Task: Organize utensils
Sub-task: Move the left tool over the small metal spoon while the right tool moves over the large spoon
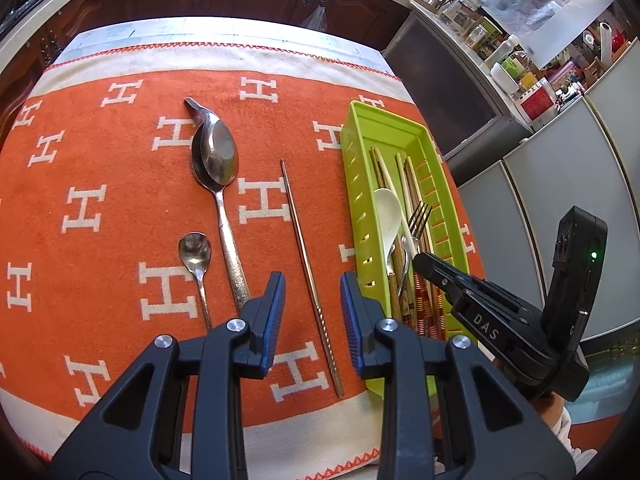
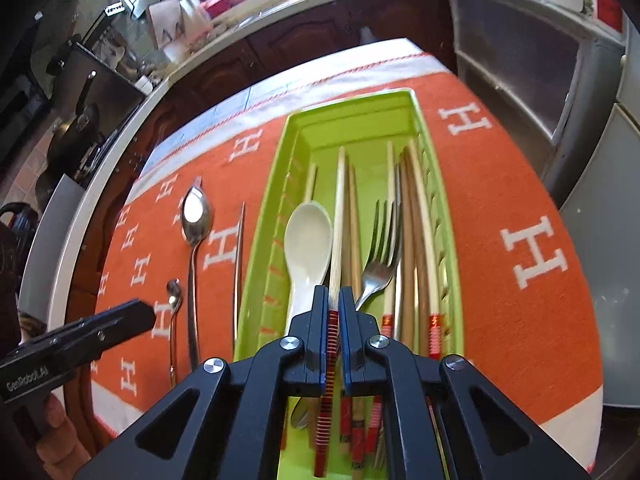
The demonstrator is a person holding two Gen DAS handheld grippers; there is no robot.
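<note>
A green utensil tray (image 1: 352,168) (image 2: 276,208) lies on the orange cloth and holds several chopsticks, a white spoon (image 2: 308,232) and a fork (image 2: 380,248). My right gripper (image 2: 333,300) is shut on a pale chopstick with a red striped end (image 2: 338,216), over the tray's near end. My left gripper (image 1: 313,292) is open, just above a metal chopstick (image 1: 304,240) that lies on the cloth between its fingers. A big spoon (image 1: 218,160) and a small spoon (image 1: 195,252) lie left of it. The right gripper also shows in the left wrist view (image 1: 424,262).
The cloth with white H marks (image 1: 120,184) covers the table. Dark cabinets and a counter stand behind. Grey cabinets and a shelf of jars (image 1: 520,64) are at the right. The left gripper shows at the left of the right wrist view (image 2: 132,312).
</note>
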